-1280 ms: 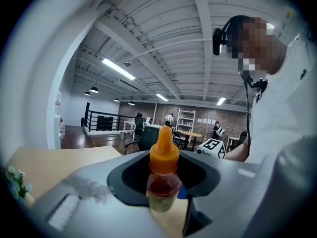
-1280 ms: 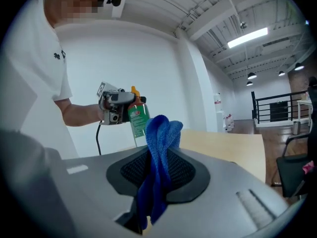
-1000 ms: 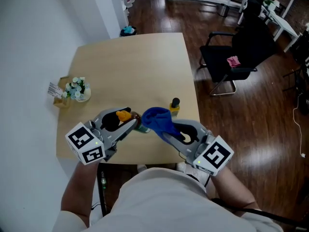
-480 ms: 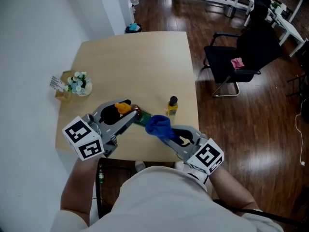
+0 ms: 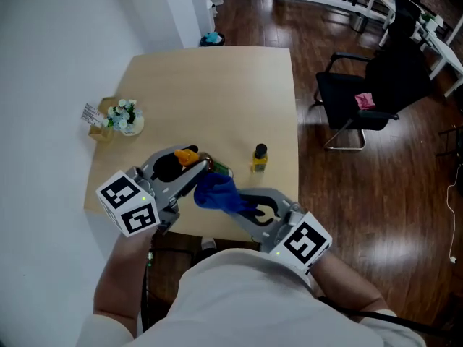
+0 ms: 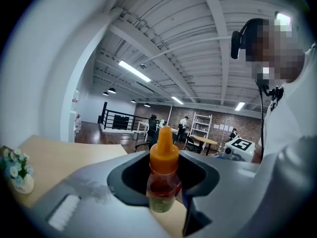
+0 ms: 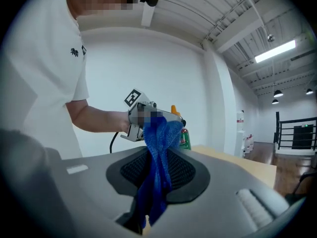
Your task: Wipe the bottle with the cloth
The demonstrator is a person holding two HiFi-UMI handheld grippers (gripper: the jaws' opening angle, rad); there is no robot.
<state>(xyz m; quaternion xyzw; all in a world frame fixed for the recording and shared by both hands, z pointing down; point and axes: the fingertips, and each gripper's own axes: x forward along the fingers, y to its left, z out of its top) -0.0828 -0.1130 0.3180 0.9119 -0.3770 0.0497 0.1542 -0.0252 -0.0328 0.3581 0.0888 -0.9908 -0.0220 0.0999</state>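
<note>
My left gripper (image 5: 200, 172) is shut on a small bottle (image 6: 162, 182) with an orange cap (image 5: 187, 155), reddish contents and a green label, and holds it above the table's near edge. In the left gripper view the bottle stands upright between the jaws. My right gripper (image 5: 241, 208) is shut on a blue cloth (image 5: 215, 192), which bunches up against the bottle's lower body and hides most of it in the head view. From the right gripper view the blue cloth (image 7: 159, 152) hangs from the jaws in front of the left gripper (image 7: 148, 119) and the bottle (image 7: 184, 137).
A small yellow bottle with a black cap (image 5: 259, 159) stands on the wooden table (image 5: 210, 92) to the right of the grippers. A pot of flowers (image 5: 125, 116) sits at the table's left edge. A black office chair (image 5: 372, 85) stands on the floor to the right.
The right gripper has carried the blue cloth leftward and down along the bottle, closer to the left gripper's jaws. The left gripper has kept hold of the bottle.
</note>
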